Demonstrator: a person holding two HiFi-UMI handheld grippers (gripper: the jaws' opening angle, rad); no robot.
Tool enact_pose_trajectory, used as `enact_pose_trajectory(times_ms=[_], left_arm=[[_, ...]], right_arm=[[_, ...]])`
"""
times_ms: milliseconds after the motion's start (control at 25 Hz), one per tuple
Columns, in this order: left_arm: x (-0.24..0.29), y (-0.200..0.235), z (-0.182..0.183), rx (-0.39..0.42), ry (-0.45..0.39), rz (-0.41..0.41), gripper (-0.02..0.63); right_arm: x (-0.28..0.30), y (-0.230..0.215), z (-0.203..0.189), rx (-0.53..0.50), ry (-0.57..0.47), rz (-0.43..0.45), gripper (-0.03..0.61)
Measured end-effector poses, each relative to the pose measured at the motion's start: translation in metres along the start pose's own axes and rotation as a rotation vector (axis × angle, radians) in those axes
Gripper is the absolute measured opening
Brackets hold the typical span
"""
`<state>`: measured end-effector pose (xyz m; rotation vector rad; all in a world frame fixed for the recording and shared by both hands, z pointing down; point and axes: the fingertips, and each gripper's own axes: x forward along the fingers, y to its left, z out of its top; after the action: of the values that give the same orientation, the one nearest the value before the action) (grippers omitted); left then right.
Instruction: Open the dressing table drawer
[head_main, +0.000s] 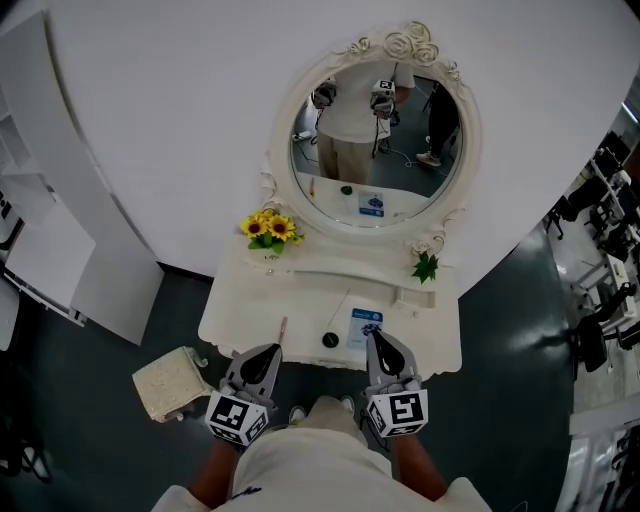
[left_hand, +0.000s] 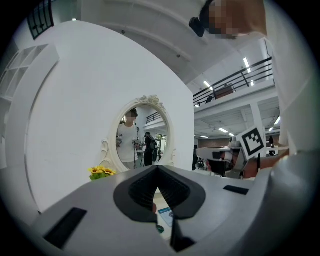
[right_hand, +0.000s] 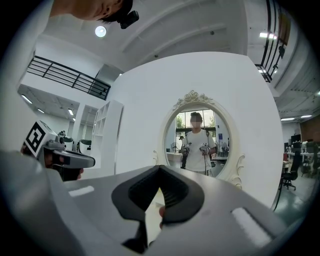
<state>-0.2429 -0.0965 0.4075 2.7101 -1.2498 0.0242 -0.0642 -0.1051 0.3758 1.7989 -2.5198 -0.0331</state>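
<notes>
Nearest, the left hand-held gripper (head_main: 266, 354) and right hand-held gripper (head_main: 379, 343) sit side by side at the tabletop's (head_main: 300, 305) near edge. Each has its dark ribbed jaws pressed together on nothing. The drawer should be in the front just under that edge, but the overhang and the person's body hide it in every view, so its pull cannot be made out. It is probably a light, shallow box of painted wood, rigid, with a smooth and rather slippery face. The place to take hold would be a knob or pull at the middle of its front, and the jaws would have to spread first. A straight, level pull should keep it from racking. The tabletop is glossy cream-white with a scalloped outline. It carries a thin pink stick (head_main: 282, 329), a small black round thing (head_main: 330, 340) and a blue-printed card (head_main: 366, 326). Farther back stand sunflowers (head_main: 268, 228) and a green sprig (head_main: 426, 266). Behind them rises an oval mirror (head_main: 375, 110) in a frame of carved scrolls and roses, against a plain matte white wall (head_main: 150, 120).
</notes>
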Motion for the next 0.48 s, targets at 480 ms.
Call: enact_pose_trajectory(times_ms=[480], left_arm=[[-0.012, -0.024, 0.029, 0.091, -0.026, -0.052, 0.008]], right_arm=[[0.001, 0.022, -0.004, 0.021, 0.02, 0.09, 0.011]])
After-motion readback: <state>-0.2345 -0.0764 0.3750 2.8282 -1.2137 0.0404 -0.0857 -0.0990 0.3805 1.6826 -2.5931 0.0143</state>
